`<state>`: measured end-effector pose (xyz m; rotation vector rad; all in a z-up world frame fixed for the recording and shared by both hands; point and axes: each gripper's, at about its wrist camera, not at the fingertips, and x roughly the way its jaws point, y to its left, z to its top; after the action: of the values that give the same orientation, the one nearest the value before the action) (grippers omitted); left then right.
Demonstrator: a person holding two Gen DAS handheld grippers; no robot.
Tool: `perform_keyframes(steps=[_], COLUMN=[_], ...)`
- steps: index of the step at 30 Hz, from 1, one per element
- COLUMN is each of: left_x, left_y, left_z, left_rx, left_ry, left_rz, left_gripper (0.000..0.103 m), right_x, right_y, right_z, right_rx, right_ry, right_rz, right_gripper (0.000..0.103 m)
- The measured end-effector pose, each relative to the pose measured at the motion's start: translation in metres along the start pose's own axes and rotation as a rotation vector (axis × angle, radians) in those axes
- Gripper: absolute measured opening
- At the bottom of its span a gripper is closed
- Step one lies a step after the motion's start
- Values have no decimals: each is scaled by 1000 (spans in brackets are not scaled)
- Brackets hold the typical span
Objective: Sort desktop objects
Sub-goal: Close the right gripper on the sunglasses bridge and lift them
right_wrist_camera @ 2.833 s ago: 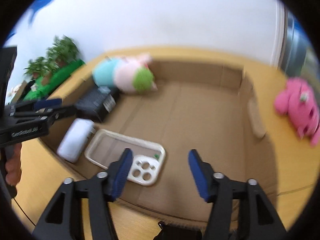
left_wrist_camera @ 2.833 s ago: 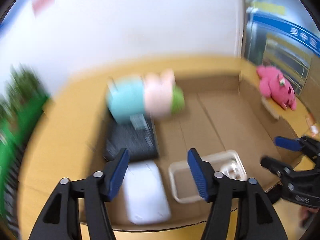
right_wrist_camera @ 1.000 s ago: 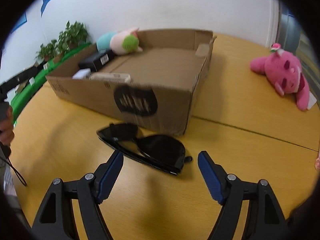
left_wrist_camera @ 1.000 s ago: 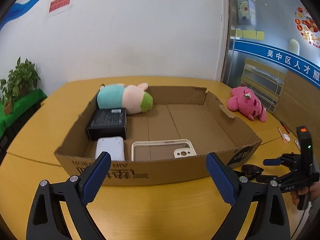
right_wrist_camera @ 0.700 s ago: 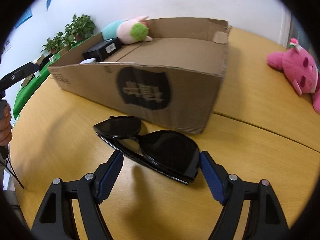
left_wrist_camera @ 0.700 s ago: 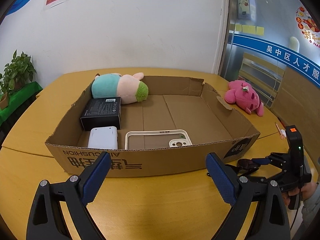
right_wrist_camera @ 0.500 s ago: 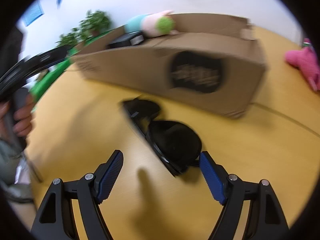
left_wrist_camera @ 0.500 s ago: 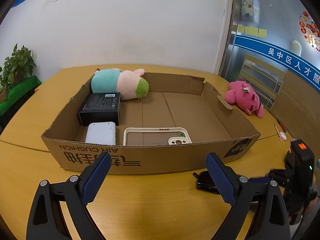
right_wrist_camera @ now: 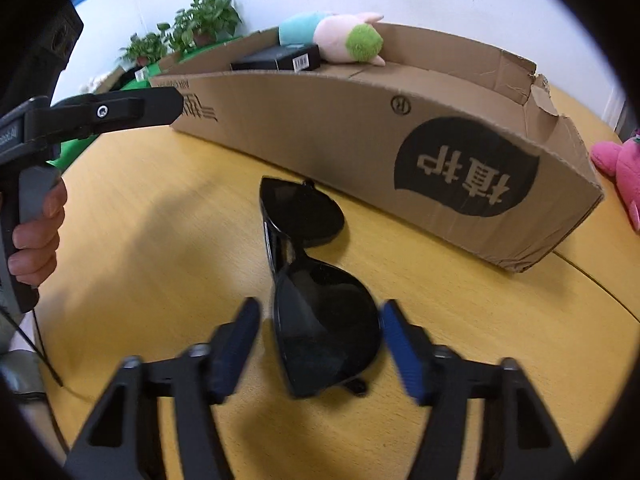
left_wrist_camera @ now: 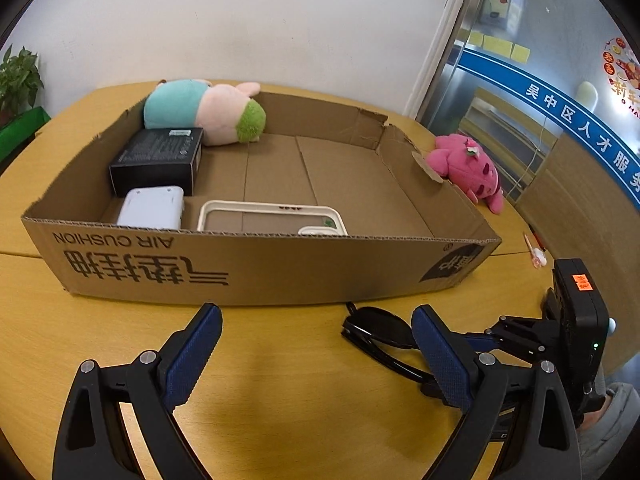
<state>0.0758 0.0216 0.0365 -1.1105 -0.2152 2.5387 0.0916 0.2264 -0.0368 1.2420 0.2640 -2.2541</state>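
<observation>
Black sunglasses (right_wrist_camera: 320,320) lie on the yellow table just in front of the cardboard box's (right_wrist_camera: 320,136) right corner. The near lens sits between the jaws of my right gripper (right_wrist_camera: 322,340). The jaws are closing. A thin gap still shows beside the left pad (right_wrist_camera: 240,344). In the left wrist view the sunglasses (left_wrist_camera: 376,326) lie partly behind my right finger. My left gripper (left_wrist_camera: 318,336) hangs open over bare table in front of the box (left_wrist_camera: 248,264), nothing between its fingers.
Inside the box are a teal and pink plush (left_wrist_camera: 204,110), a black carton (left_wrist_camera: 160,156), a white device (left_wrist_camera: 152,208) and a cream phone case (left_wrist_camera: 272,216). A pink plush (left_wrist_camera: 468,168) lies on the table right of the box. Plants (right_wrist_camera: 200,20) stand at far left.
The right gripper's jaws have narrowed around the near lens of the sunglasses. My left gripper has sunk and tilted down toward the table before the box.
</observation>
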Motion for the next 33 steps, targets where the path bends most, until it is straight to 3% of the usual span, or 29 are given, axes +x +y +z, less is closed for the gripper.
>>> perform_keyframes(steps=[8, 14, 20, 21, 25, 33], left_x=[17, 51, 65, 66, 70, 56], left_y=[-1, -3, -14, -16, -17, -19], left_z=[-5, -17, -26, -27, -28, -20], left_rx=[-47, -156, -186, -178, -159, -160], left_ry=[63, 246, 295, 295, 329, 302], left_rz=[-64, -238, -273, -265, -255, -288], left_gripper=[98, 98, 96, 89, 43, 38], right_x=[-3, -7, -6, -6, -6, -13], right_y=[2, 3, 20, 22, 29, 31], right_z=[-4, -7, -10, -11, -11, -11], right_rx=[55, 165, 179, 176, 164, 164], right_ry=[-10, -25, -48, -50, -55, -83], right_rz=[26, 73, 134, 137, 120, 121], right_gripper=[52, 52, 52, 52, 51, 51])
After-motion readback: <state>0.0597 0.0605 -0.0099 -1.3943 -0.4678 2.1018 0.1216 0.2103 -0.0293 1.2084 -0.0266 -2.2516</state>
